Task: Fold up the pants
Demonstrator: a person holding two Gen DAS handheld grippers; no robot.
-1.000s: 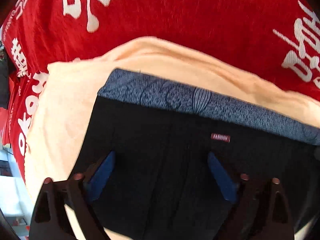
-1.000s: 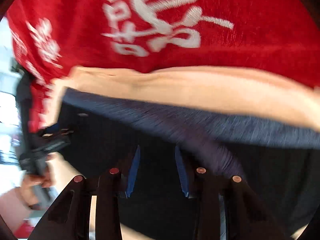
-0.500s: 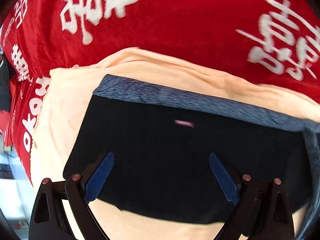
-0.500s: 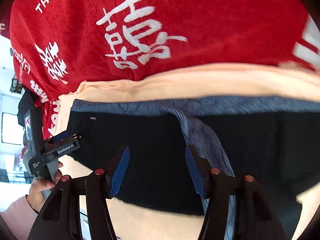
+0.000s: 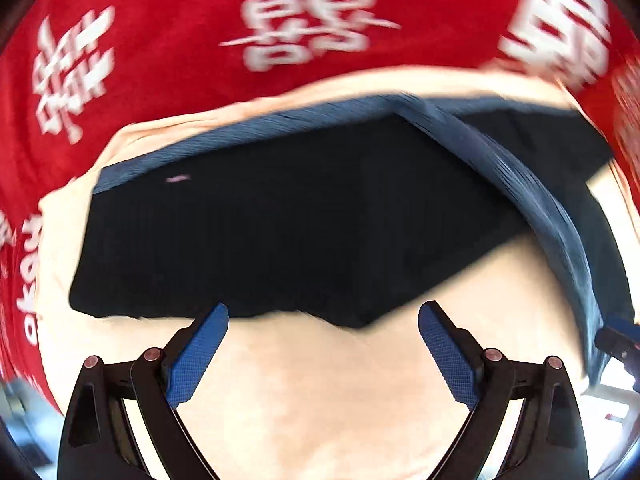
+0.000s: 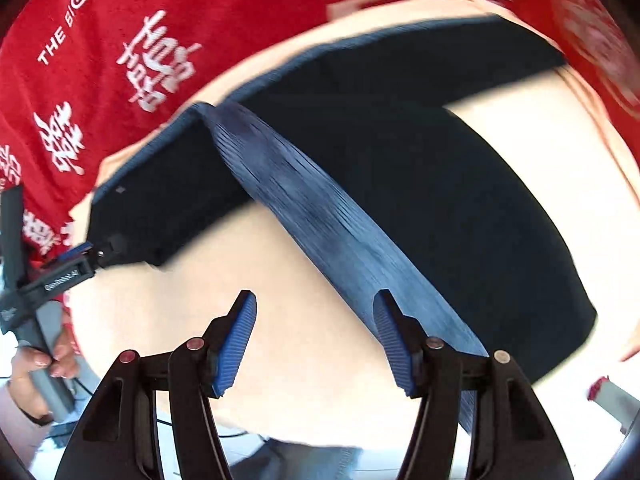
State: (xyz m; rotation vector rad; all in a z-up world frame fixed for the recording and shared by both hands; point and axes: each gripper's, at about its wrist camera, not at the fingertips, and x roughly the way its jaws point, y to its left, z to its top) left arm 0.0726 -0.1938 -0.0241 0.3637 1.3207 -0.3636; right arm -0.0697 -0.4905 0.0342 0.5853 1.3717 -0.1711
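Note:
Black pants (image 5: 280,220) with a blue-grey waistband (image 5: 532,196) lie partly folded on a peach cloth (image 5: 320,392). In the right wrist view the pants (image 6: 460,184) spread right, the waistband (image 6: 320,216) running diagonally toward me. My left gripper (image 5: 323,320) is open and empty, just short of the pants' near edge. My right gripper (image 6: 315,308) is open and empty, its right finger beside the waistband's near end. The left gripper also shows in the right wrist view (image 6: 80,256), at the pants' left corner.
A red cloth with white characters (image 5: 160,40) covers the surface beyond and around the peach cloth; it also shows in the right wrist view (image 6: 120,60). The surface's edge and a bright floor area lie at the lower left of the right wrist view.
Both grippers have pulled back toward me off the pants, which now lie further ahead. The right gripper has opened wider. More peach cloth shows in front.

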